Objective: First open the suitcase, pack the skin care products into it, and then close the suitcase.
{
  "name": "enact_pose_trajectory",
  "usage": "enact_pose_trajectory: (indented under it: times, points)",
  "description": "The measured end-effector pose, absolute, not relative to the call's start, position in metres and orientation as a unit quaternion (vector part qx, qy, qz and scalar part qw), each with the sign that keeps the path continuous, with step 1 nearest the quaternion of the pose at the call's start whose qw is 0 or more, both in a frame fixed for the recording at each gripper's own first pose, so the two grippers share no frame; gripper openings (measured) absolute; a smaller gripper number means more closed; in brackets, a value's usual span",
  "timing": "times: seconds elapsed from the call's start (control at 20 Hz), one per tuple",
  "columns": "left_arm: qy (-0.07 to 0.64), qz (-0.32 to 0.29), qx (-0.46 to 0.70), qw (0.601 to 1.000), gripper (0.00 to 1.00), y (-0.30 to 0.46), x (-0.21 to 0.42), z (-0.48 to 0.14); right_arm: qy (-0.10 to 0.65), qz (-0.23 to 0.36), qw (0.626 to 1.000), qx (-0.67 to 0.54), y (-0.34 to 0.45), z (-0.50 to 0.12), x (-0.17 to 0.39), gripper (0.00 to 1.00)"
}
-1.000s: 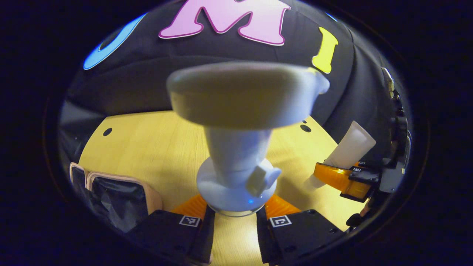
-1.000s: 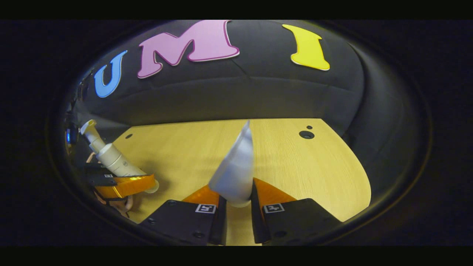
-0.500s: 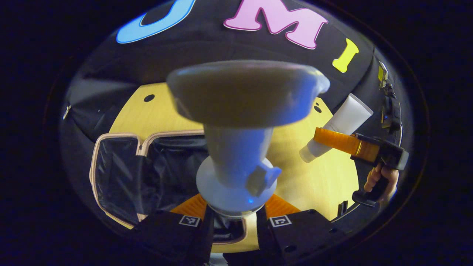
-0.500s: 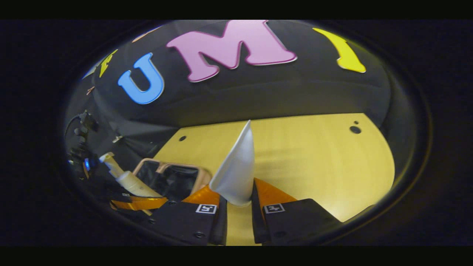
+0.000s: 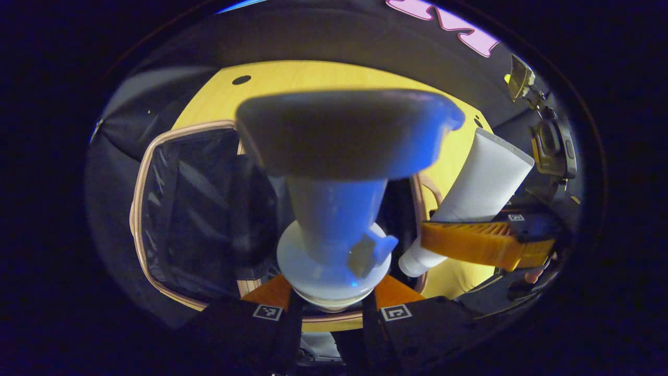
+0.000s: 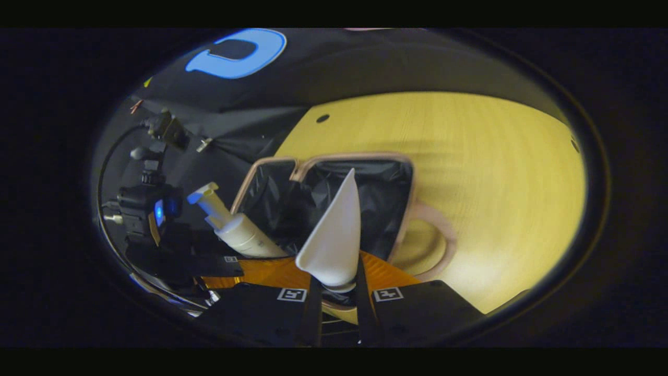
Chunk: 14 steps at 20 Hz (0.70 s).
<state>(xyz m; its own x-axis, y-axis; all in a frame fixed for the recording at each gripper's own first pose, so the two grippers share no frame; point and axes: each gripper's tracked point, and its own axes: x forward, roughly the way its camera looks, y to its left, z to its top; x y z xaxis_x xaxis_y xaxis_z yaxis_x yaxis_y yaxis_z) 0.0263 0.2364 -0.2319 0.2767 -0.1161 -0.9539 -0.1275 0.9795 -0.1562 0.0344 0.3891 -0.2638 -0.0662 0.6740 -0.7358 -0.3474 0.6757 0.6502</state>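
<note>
Overhead, both tools above open suitcase [image 6: 404, 209].

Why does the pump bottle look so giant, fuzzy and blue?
Left gripper view: the white pump bottle sits very near the lens, so it is out of focus, swollen by the fisheye, and tinted by blue light. Right gripper view: it looks small and sharper.

Recording booth: black cloth wall [image 6: 365, 62], wooden table [image 6: 469, 156].

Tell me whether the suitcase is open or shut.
Open: the suitcase lies spread on the table, its dark lining exposed inside the tan rim.
</note>
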Motion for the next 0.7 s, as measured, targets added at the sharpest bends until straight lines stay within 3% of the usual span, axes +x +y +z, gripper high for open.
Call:
enact_pose_trajectory:
  times: [0.2,0.25,0.3,0.45,0.55,0.65,0.7]
  points:
    - [0.651,-0.011,-0.113,0.751,0.54,0.247,0.021,-0.257,0.697,0.323,0.632,0.097,0.38,-0.287,0.02,0.32]
    - [0.663,-0.01,-0.11,0.741,0.53,0.252,0.019,-0.264,0.713,0.305,0.625,0.091,0.376,-0.29,0.016,0.24]
    - [0.67,-0.008,-0.107,0.735,0.58,0.257,0.018,-0.268,0.717,0.296,0.624,0.095,0.371,-0.288,0.014,0.24]
    - [0.687,-0.014,-0.127,0.716,0.53,0.258,0.017,-0.289,0.726,0.276,0.623,0.096,0.364,-0.273,0.019,0.24]
    - [0.694,-0.015,-0.142,0.706,0.58,0.251,0.018,-0.294,0.731,0.259,0.624,0.096,0.365,-0.266,0.022,0.34]
    - [0.696,-0.012,-0.148,0.703,0.58,0.248,0.019,-0.298,0.734,0.252,0.622,0.105,0.357,-0.256,0.029,0.3]
    - [0.695,-0.014,-0.148,0.703,0.6,0.247,0.02,-0.298,0.733,0.255,0.62,0.114,0.349,-0.253,0.034,0.41]
